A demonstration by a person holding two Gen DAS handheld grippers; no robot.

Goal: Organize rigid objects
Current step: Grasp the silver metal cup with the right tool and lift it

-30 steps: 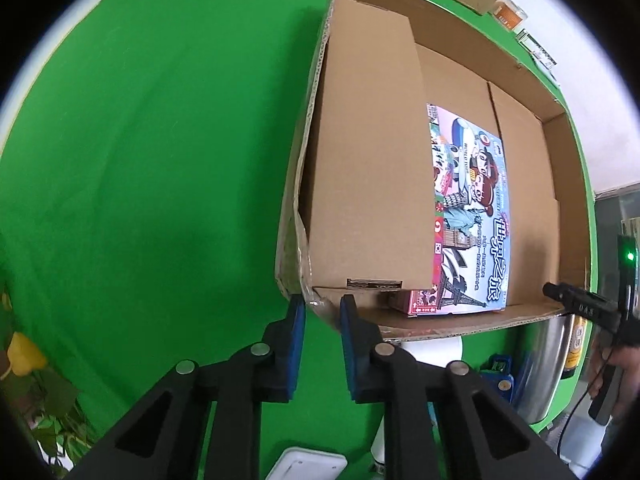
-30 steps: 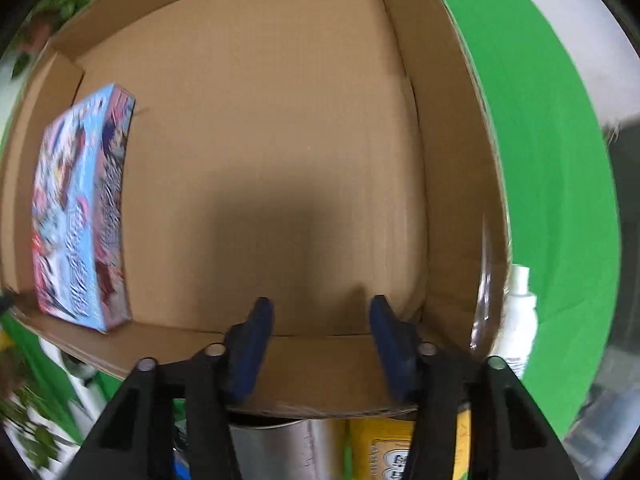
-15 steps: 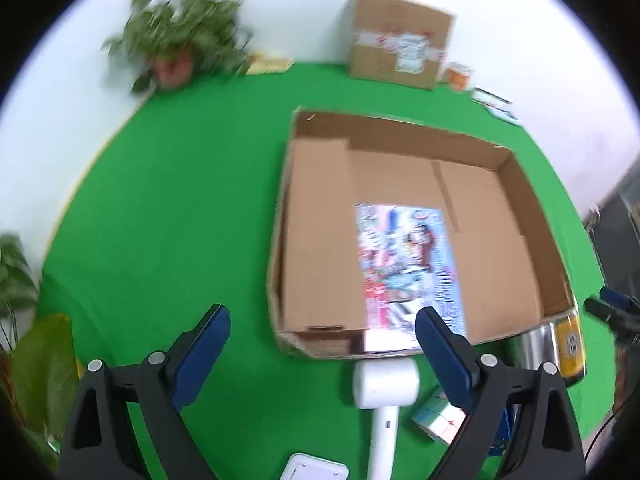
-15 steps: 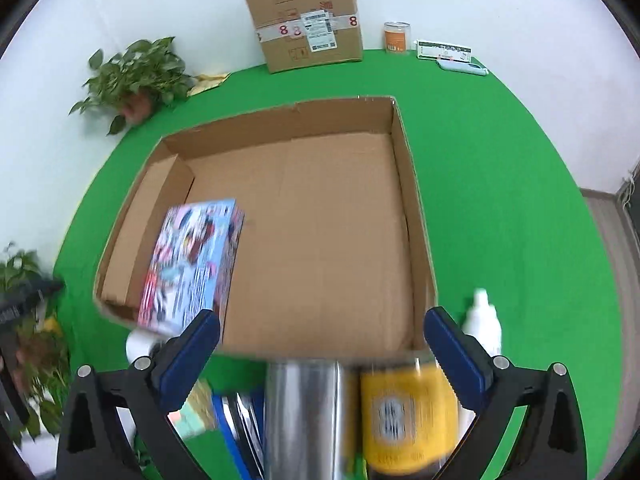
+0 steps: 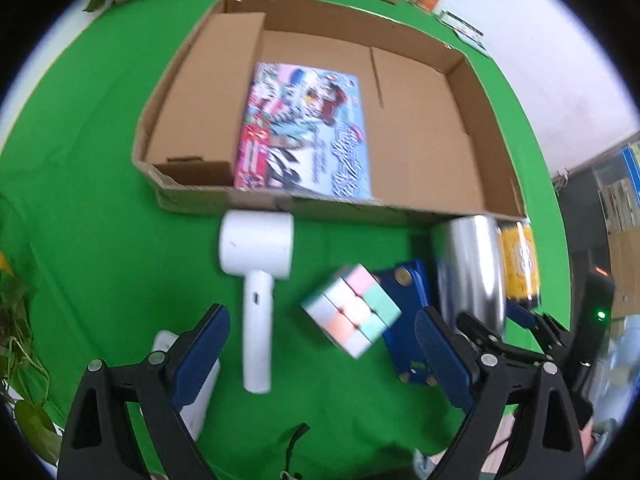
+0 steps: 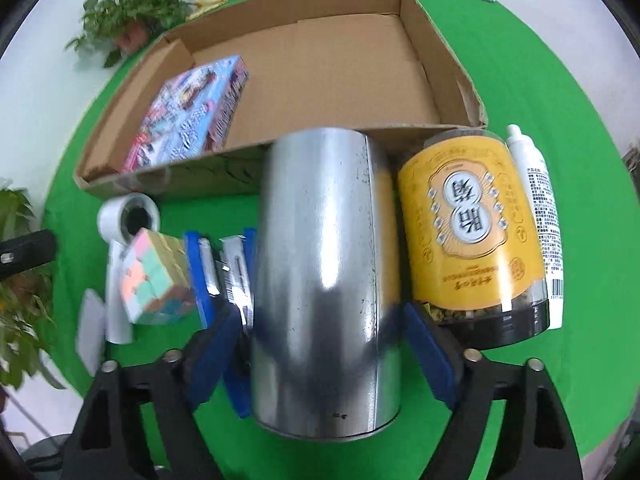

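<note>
Just in front of the shallow brown cardboard box (image 6: 328,80), the right gripper (image 6: 324,344) straddled the shiny steel cylindrical canister (image 6: 326,280), its jaws closing but the blue pads not yet clearly pressing on the metal. The left gripper (image 5: 322,354) hung over the green desk (image 5: 80,160) with jaws wide apart and nothing between them, the white hair dryer (image 5: 256,272) and pastel puzzle cube (image 5: 352,312) lying below, nearer than the box. A colourful flat game carton (image 5: 308,132) already lay inside the box. Judging by the slick, rounded wall, the canister would want a centred, square squeeze before any lift.
</note>
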